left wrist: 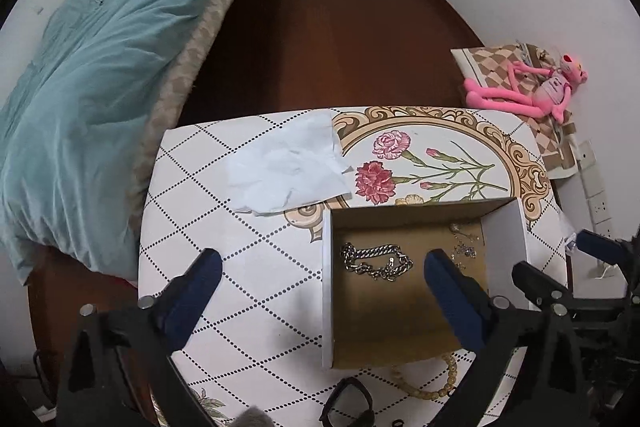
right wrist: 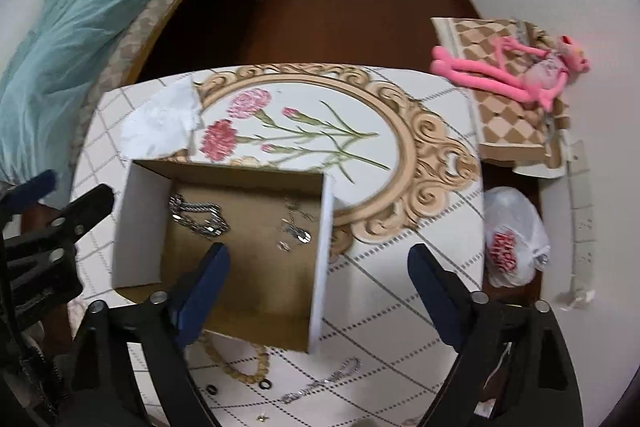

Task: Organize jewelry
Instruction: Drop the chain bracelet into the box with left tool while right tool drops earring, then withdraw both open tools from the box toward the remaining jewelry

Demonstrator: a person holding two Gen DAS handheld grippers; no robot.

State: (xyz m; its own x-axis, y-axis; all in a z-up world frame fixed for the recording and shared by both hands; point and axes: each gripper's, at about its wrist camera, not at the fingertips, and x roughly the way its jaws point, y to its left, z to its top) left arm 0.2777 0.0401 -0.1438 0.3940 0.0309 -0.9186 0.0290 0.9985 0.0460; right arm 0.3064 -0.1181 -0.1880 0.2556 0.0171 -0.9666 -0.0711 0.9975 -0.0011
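An open cardboard box (left wrist: 505,227) (right wrist: 324,227) stands on the patterned table. Inside lie a thick silver chain (left wrist: 376,261) (right wrist: 198,217) and thin silver pieces (left wrist: 464,245) (right wrist: 294,231). A beige bead bracelet (left wrist: 436,385) (right wrist: 236,361) lies on the table just before the box. A thin silver chain (right wrist: 320,383) and small dark rings (right wrist: 265,383) lie near it. My left gripper (left wrist: 322,263) is open and empty, above the box's left wall. My right gripper (right wrist: 318,257) is open and empty, above the box's right wall.
Black glasses (left wrist: 348,405) lie at the table's near edge. A crumpled white paper (left wrist: 286,167) (right wrist: 160,125) lies at the far left. A bed with a teal blanket (left wrist: 92,75) is left; a pink plush toy (left wrist: 532,91) (right wrist: 516,67) and a plastic bag (right wrist: 512,239) are right.
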